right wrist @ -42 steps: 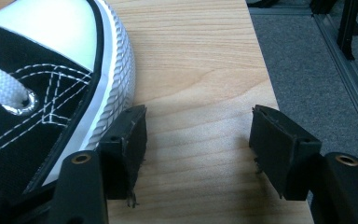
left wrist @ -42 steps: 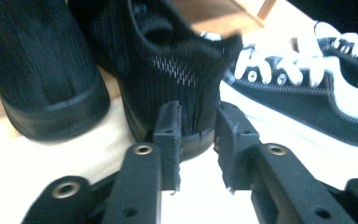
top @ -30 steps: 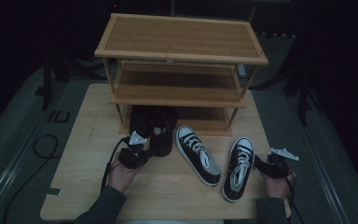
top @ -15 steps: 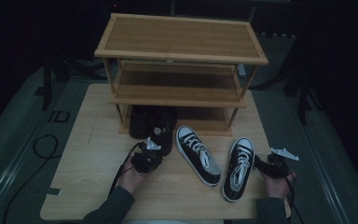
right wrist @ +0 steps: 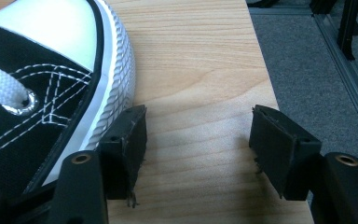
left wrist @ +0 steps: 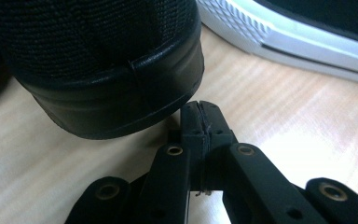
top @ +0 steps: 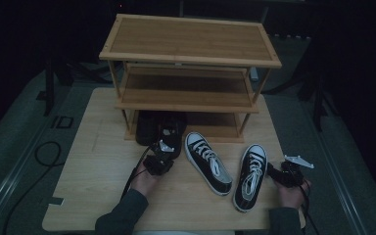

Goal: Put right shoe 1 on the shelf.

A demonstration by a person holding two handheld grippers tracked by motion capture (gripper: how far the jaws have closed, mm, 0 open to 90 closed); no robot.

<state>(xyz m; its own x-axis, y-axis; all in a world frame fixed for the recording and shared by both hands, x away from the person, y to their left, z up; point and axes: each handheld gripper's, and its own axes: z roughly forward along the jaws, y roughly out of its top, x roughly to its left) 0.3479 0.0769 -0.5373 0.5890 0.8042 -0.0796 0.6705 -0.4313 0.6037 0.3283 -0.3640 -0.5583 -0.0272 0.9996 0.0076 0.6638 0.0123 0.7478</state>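
The left gripper (left wrist: 200,114), jaws clenched empty, noses the black shoe (left wrist: 98,70) toward the rack (top: 188,100) (shoving step); right gripper (right wrist: 198,149) rests released beside a sneaker (right wrist: 51,93); next, push straight.

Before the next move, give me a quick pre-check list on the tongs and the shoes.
1. Left tongs shut with nothing between them: ok.
2. Left tongs' tips at the heel of the black shoe, low on the table; whether they touch it: cannot tell.
3. Right tongs open and empty: ok.
4. Right sneaker between the right tongs' jaws: not ok, it lies beside one jaw, outside the gap.
5. Left sneaker lies clear of both tongs: ok.
6. Shoe rack top and middle shelves free for shoes: ok.
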